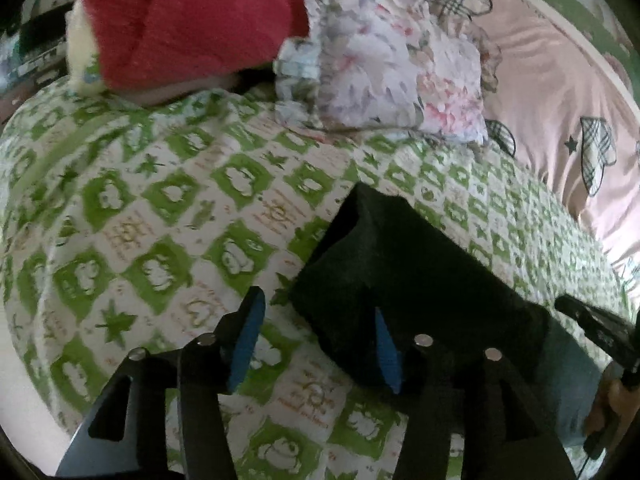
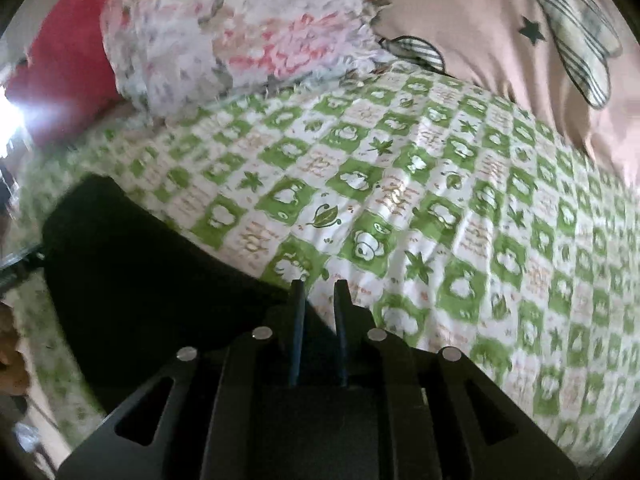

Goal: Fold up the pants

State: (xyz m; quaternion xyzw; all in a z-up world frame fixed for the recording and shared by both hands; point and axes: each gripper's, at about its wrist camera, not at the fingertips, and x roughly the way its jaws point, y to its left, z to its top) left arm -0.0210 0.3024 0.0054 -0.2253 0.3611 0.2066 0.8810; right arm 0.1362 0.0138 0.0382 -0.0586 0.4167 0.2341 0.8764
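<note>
The pants [image 1: 404,280], a dark folded bundle, lie on the green checked bedspread [image 1: 160,216] at my left claw's [image 1: 316,336] two o'clock. That claw gapes wide, empty; my right claw [image 2: 318,300] is narrowed, apparently pinching their edge. I should keep edges aligned. Floral cloth [image 1: 380,60] sits at twelve.

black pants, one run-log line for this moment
task: fold pants | black pants: bunched on green checked sheet | left gripper: open, at pants edge | right gripper: narrow gap, grip unclear
</note>
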